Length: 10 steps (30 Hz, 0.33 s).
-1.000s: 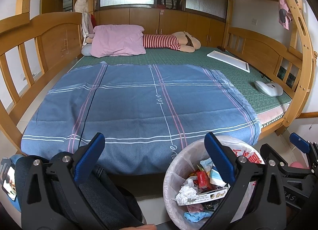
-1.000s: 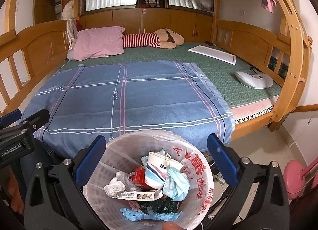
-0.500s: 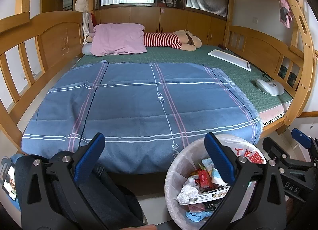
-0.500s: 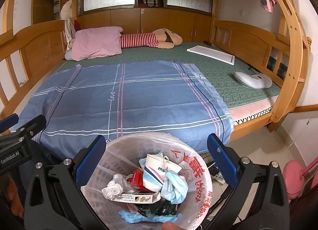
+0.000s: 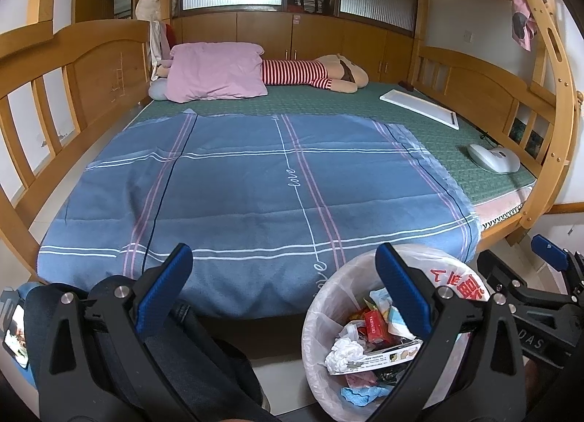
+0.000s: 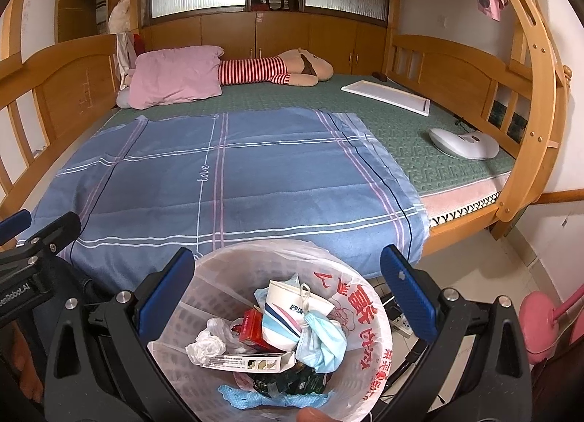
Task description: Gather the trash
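Bed (image 6: 255,166) bare of litter; bin (image 6: 365,330) on floor at its foot, already full: cup (image 6: 288,309), mask (image 6: 325,338), carton (image 6: 248,362). Left gripper (image 5: 284,298) and right gripper (image 6: 286,298) both gape, empty. We'd judge it best to scan floor edges next, approaching low.

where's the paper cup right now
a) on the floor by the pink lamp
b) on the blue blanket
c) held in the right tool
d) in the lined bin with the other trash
d: the paper cup sits atop the trash in the bin, next to a face mask; the right tool is open and holds nothing.
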Tool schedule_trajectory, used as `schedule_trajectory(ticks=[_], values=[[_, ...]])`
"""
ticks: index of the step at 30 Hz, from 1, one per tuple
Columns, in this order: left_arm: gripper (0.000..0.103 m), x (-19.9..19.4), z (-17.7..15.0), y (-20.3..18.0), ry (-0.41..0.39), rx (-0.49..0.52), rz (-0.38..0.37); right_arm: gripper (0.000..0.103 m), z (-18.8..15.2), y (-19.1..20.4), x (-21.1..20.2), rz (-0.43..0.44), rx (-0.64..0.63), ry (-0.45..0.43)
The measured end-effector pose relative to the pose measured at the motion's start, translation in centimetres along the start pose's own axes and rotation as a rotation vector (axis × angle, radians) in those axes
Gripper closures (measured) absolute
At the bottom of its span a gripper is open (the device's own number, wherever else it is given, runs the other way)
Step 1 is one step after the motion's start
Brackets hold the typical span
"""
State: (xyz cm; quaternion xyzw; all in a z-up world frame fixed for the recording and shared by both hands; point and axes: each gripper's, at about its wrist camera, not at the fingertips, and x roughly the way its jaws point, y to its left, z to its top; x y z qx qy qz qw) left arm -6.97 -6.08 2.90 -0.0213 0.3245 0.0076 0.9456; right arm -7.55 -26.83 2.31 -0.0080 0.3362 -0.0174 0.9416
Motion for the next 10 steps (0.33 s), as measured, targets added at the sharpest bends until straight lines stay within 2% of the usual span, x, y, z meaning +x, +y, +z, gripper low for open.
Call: schedule_trajectory(ticks=[6,8,10], values=[[0.003,1.1,0.0,0.4,0.027,0.001,0.038,0.004,0.3,-1.0,-0.2,-0.001,0.046,-0.019],[0.003,2.2,-0.2,0.7,0.054,0.006,0.053,0.003,0.6,-1.2,-0.8,0.037,0.073,-0.053],[0.003,3.6,-0.7,1.1,0.095,0.019,0.067,0.003,1.1,-0.8,-2.1,0.124,0.09,-0.126]])
